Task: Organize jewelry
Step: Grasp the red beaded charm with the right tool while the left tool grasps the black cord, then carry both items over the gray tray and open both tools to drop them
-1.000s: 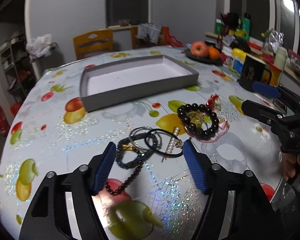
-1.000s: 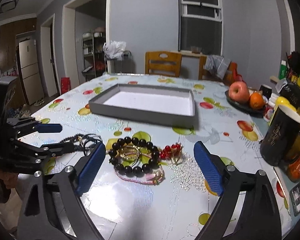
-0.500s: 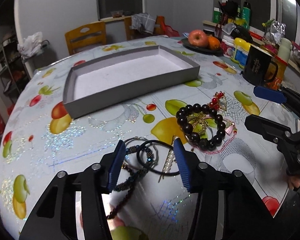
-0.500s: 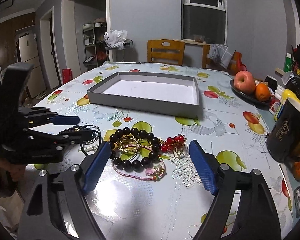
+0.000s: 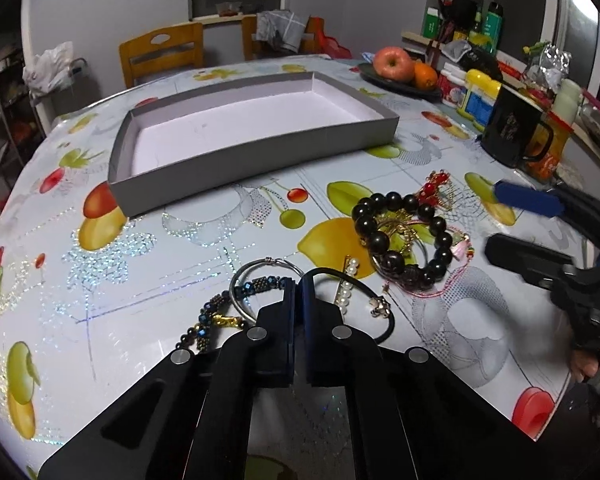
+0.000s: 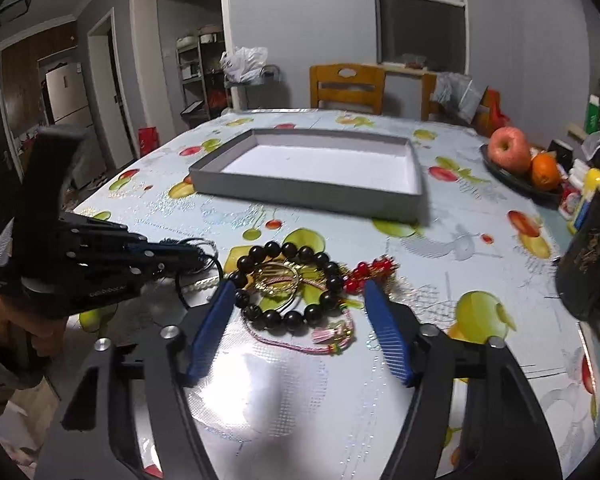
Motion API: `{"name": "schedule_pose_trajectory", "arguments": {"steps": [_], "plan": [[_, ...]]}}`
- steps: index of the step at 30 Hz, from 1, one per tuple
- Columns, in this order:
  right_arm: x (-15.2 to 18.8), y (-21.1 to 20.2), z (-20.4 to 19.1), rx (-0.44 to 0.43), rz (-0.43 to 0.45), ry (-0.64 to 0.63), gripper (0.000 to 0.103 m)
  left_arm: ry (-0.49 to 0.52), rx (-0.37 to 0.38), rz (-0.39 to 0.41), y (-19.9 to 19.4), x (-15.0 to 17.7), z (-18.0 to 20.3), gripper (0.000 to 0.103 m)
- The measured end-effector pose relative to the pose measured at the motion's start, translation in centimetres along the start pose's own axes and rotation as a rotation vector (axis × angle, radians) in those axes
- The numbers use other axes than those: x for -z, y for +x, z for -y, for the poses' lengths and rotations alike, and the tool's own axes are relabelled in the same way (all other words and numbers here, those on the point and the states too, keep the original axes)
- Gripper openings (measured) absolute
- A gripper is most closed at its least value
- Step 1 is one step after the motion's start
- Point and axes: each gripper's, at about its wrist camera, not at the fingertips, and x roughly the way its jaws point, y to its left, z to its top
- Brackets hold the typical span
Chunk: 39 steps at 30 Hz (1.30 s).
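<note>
My left gripper (image 5: pixel 296 284) is shut on a small tangle of bracelets: a black cord loop (image 5: pixel 364 288) and a blue beaded strand (image 5: pixel 260 282) both run into the pinch, beside a silver hoop (image 5: pixel 240 280) and a pearl pin (image 5: pixel 346 284). From the right wrist view, the left gripper (image 6: pixel 196 254) lies low on the table. My right gripper (image 6: pixel 300 292) straddles a dark bead bracelet (image 6: pixel 324 264) heaped with gold, red and pink pieces. Its jaws are closing, and the pads stand apart from the beads. The grey tray (image 5: pixel 260 152) (image 6: pixel 300 194) lies beyond, holding nothing.
A plate with an apple and an orange (image 5: pixel 396 68) (image 6: pixel 508 152) and a black mug (image 5: pixel 512 132) (image 6: pixel 588 272) stand at the right among bottles. A wooden chair (image 6: pixel 346 88) stands behind the table. A person's hand (image 6: pixel 20 320) holds the left gripper.
My left jaws have closed onto the tangle after moving forward and down over it. My right jaws have narrowed around the dark bead bracelet.
</note>
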Motion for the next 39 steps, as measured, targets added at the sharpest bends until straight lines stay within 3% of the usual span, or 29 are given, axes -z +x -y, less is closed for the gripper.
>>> {"name": "schedule_pose_trajectory", "arguments": {"steps": [4,11,18,20,21,23,24,30,39], "plan": [[-0.2,0.8,-0.1,-0.025,-0.035,-0.006,0.063,-0.022,0.014,0.042,-1.7,0.0,-0.6,0.004],[-1.7,2.2,2.9,0.038,-0.084,0.04,0.063,-0.022,0.011,0.118,-4.6,-0.9,-1.2,0.004],[-2.6,5.2,5.7,0.055,-0.166,0.086,0.063,-0.016,0.009,0.142,-5.6,-1.5,-1.7,0.004],[-2.7,5.8,6.4,0.038,-0.179,0.101,0.048,-0.013,0.008,0.148,-5.9,-1.7,-1.8,0.004],[-2.6,6.0,6.7,0.022,-0.186,0.112,0.03,-0.011,0.007,0.15,-6.0,-1.8,-1.9,0.004],[-2.5,6.2,7.0,-0.009,-0.189,0.128,0.019,-0.009,0.004,0.153,-6.2,-2.0,-2.1,0.004],[-2.4,6.2,7.0,-0.023,-0.185,0.13,0.007,-0.008,0.001,0.154,-6.4,-2.1,-2.3,0.004],[-3.6,4.2,6.3,-0.04,-0.114,0.119,0.007,0.0,0.004,0.166,-7.2,-3.3,-2.8,0.004],[-8.0,0.6,5.5,-0.056,0.017,0.088,0.007,0.0,0.009,0.202,-8.0,-6.2,-4.1,0.004]]}}
